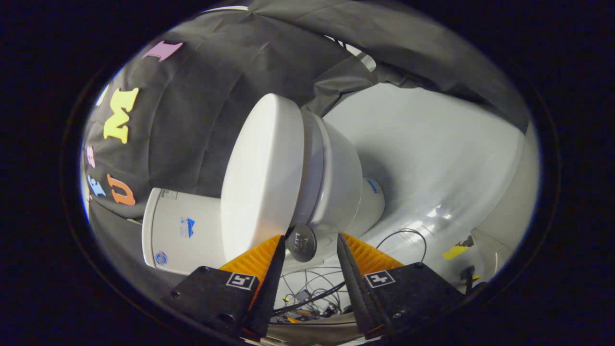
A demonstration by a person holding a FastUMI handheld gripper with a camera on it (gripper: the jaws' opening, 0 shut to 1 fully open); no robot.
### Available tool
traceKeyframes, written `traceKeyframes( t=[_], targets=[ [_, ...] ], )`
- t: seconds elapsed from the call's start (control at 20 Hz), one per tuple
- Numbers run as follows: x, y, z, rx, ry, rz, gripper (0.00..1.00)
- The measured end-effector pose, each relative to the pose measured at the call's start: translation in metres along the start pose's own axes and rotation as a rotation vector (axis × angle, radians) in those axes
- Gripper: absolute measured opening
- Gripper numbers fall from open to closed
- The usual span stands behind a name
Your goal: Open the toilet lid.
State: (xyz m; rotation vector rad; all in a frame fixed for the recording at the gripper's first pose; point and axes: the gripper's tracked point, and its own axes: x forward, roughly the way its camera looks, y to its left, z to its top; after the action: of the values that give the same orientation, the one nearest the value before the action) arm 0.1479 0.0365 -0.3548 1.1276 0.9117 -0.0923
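Claw: I see its two fingers spread apart with a clear gap between them, pinching nothing.
Toilet lid: white, oval and smooth, it lies closed flat against the seat just ahead of my fingers; in my rolled view it stands on edge. Its front rim comes down close to the tip of my left finger, but I cannot tell whether they touch.
Lid tab: a small round grey disc sticks out from the lid's front edge and sits in the gap between my fingertips, nearer the left one. Neither finger presses on it.
Toilet bowl: white, just beyond the lid and seat. With the lid shut I cannot see what is inside.
Seat: a thin white band sandwiched between lid and bowl.
Tank: white box behind the lid, carrying small stickers; its lid is on and its contents are hidden.
Floor: pale and glossy, reaching away beyond the bowl, with a yellow tape scrap near my right finger.
Cables: a loose dark tangle lies on the floor, seen through the gap between my fingers.
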Motion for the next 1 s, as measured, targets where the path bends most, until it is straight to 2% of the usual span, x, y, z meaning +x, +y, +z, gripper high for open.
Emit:
traceKeyframes(
  t=[0.2, 0.45, 0.75, 1.0],
  targets=[
    [0.009, -0.002, 0.005, 0.026, -0.009, 0.006, 0.59],
    [0.013, 0.006, 0.009, 0.058, -0.008, 0.039, 0.31],
    [0.013, 0.009, 0.01, 0.156, 0.003, 0.065, 0.23],
    [0.006, 0.019, 0.013, 0.164, -0.005, 0.096, 0.12]
  ],
)
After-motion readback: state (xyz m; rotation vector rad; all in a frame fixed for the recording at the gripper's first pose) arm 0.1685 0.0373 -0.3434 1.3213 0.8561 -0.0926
